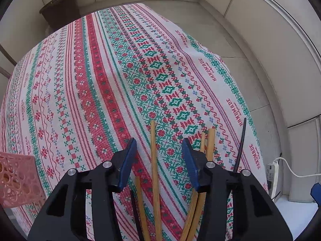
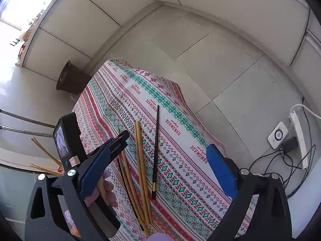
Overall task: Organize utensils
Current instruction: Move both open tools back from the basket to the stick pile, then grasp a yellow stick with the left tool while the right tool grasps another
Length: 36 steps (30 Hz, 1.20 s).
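Chopsticks lie loose on the patterned tablecloth — several wooden ones and a black one. In the left wrist view, a single wooden chopstick runs lengthwise straight up between the fingers of the left gripper, whose blue pads stand well apart with nothing clamped between them. A shorter wooden stick shows low beside it, and a pair of wooden chopsticks passes behind the right-hand finger. The black chopstick lies further right, near the cloth's edge. A pink perforated basket sits at the far left of the table.

In the right wrist view, the right gripper is held above the table — its blue pads are spread wide and hold nothing. Below it, the wooden pair lies side by side, touching, with the black chopstick just beside it and more wooden sticks on the other side, converging toward the near end. The left gripper appears there too, low over the sticks, with a few wooden chopsticks poking out beyond it at the left.

A dark pot stands on the floor past the table's far end, and a white power strip lies on the floor at right.
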Tool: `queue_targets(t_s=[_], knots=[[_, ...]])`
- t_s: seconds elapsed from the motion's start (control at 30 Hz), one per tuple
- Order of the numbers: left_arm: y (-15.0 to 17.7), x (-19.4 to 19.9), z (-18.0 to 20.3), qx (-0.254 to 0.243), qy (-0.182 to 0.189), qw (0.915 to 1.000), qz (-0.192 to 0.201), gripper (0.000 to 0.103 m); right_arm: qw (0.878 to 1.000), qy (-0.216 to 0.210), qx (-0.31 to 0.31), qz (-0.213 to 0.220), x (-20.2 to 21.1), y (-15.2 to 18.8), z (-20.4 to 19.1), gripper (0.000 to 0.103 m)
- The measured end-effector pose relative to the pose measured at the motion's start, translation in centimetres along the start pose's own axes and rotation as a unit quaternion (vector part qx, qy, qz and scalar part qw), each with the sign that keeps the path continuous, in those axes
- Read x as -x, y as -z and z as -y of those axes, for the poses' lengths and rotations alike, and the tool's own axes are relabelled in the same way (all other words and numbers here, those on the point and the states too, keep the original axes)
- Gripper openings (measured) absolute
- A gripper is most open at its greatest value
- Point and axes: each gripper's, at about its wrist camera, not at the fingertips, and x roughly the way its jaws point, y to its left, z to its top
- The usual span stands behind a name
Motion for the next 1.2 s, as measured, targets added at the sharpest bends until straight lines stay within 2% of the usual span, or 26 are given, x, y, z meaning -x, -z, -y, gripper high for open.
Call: queue_targets(t_s=[0.07,0.13,0.17,0.27,0.33,0.37,0.4,0.6,0.93,0.97,1.03,1.07,1.13,1.2], knots=[[-0.2,-0.5,0.8,-0.014,-0.015,0.9998,0.007,0.042,1.000,0.001,0.000,-0.001,0.0,-0.2,0.2,0.094],[-0.3,-0.7,1.1,-0.018,-0.021,0.9996,0.009,0.030,1.000,0.002,-0.002,0.000,0.0,-0.3,0.3,0.094],[-0.4,-0.8,1.2,-0.020,-0.022,0.9995,0.009,0.028,1.000,0.001,-0.003,-0.001,0.0,-0.4,0.4,0.094],[-0.5,-0.9,1.1,-0.023,-0.020,0.9995,0.011,0.022,1.000,-0.004,-0.006,-0.005,-0.1,-0.4,0.5,0.094],[-0.5,-0.9,0.6,-0.024,-0.018,0.9994,0.015,0.012,1.000,-0.006,-0.008,-0.011,-0.3,-0.4,0.5,0.094],[-0.5,-0.5,0.0,-0.024,-0.013,0.9995,0.016,0.011,1.000,-0.007,-0.008,-0.014,-0.5,-0.4,0.4,0.094],[-0.5,-0.4,-0.5,-0.021,-0.009,0.9996,0.016,0.005,1.000,-0.008,-0.008,-0.018,-0.7,-0.4,0.4,0.094],[0.2,0.6,-1.3,-0.015,0.006,0.9997,0.020,0.005,1.000,-0.004,-0.007,-0.022,-1.4,-0.6,0.0,0.094],[5.4,10.2,-1.4,-0.037,0.025,0.9952,0.087,0.004,0.997,0.010,0.040,-0.061,-6.0,-0.3,-2.5,0.093],[6.0,11.2,-1.5,-0.037,0.026,0.9947,0.093,0.004,0.997,0.011,0.048,-0.057,-6.5,-0.3,-2.8,0.091],[7.0,13.0,-2.0,-0.035,0.031,0.9932,0.107,0.004,0.996,0.011,0.057,-0.062,-7.4,-0.5,-3.2,0.075],[7.5,13.9,-2.2,-0.035,0.033,0.9925,0.113,0.004,0.996,0.008,0.059,-0.067,-7.9,-0.5,-3.5,0.071],[8.2,15.1,-2.8,-0.033,0.041,0.9909,0.124,0.004,0.995,0.010,0.066,-0.071,-8.8,-0.7,-3.9,0.056],[9.0,16.1,-3.1,-0.033,0.047,0.9893,0.134,0.004,0.995,0.012,0.074,-0.071,-9.6,-0.7,-4.4,0.049]])
